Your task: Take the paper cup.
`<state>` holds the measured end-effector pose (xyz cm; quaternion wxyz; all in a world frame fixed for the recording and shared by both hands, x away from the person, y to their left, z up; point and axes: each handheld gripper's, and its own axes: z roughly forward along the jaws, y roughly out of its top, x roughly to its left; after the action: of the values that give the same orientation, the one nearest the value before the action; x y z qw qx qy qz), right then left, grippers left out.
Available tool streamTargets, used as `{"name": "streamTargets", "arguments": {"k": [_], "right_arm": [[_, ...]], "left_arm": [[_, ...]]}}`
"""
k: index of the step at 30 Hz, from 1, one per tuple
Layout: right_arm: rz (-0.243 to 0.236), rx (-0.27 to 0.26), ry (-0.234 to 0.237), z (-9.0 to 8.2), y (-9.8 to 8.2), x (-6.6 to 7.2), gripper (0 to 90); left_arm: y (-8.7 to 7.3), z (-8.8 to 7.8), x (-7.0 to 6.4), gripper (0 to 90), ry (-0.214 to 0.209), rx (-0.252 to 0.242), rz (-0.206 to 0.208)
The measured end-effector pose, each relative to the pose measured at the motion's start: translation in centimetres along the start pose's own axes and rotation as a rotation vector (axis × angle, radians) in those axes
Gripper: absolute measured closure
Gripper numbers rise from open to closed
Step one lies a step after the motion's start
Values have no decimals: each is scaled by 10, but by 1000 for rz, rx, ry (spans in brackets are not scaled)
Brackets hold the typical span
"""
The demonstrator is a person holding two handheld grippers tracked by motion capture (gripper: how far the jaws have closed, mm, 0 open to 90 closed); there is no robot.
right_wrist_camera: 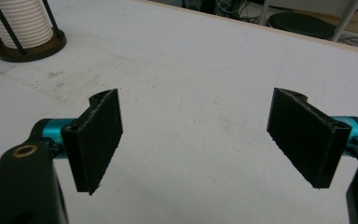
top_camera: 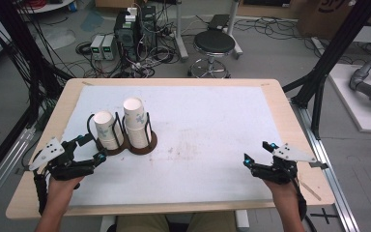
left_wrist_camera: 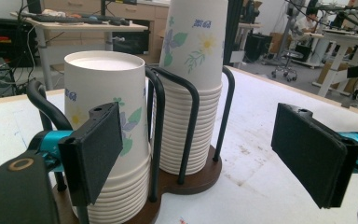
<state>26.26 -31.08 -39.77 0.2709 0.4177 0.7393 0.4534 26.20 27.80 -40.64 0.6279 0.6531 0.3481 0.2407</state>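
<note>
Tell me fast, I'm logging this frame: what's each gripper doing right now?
Left gripper: open, holding nothing, next to the shorter cup stack.
Right gripper: open, holding nothing, above the bare table.

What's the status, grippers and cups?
Left gripper open, just short of shorter cup stack. Right gripper open over bare table, far from holder. Nothing in the way.

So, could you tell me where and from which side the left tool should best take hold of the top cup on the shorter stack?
Probably grip the top cup by its side wall just below the closed, upturned bottom, above the wire rack. Bring the left tool in level from the person's side, jaws straddling the cup, then lift straight up: the black uprights hem in the lower stack, and the taller stack crowds its right.
</note>
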Motion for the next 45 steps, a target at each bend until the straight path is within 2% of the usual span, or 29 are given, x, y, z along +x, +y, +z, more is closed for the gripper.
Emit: {"name": "streamTargets", "arguments": {"k": [7,10,18,22,26,30,35,39,43,45], "right_arm": [[20,2,8,2,-3,-3,186],[10,4,5,2,-3,-4,186],[5,-7,4,-5,-1,1,186],[3,-4,0,-6,-1,1,186],[6,2,3,-4,-1,1,186],[4,8,6,-3,-1,1,186],[4,10,11,-1,-1,1,186],[-5,17,17,0,-2,2,186],[-3,17,17,-1,-2,1,186],[-1,13,18,-1,-2,0,186]], "left_arm": [[-1,0,1,163,-12,-3,-17],[0,0,2,163,-16,-7,-17],[8,-8,-4,163,4,-24,-12],[17,-9,-4,162,10,-22,-5],[29,-6,1,162,30,-15,2],[43,4,12,162,64,28,13],[59,23,23,162,83,69,18],[60,40,32,164,97,126,1],[58,54,40,165,132,184,-8],[57,56,41,168,133,190,-10]]}}
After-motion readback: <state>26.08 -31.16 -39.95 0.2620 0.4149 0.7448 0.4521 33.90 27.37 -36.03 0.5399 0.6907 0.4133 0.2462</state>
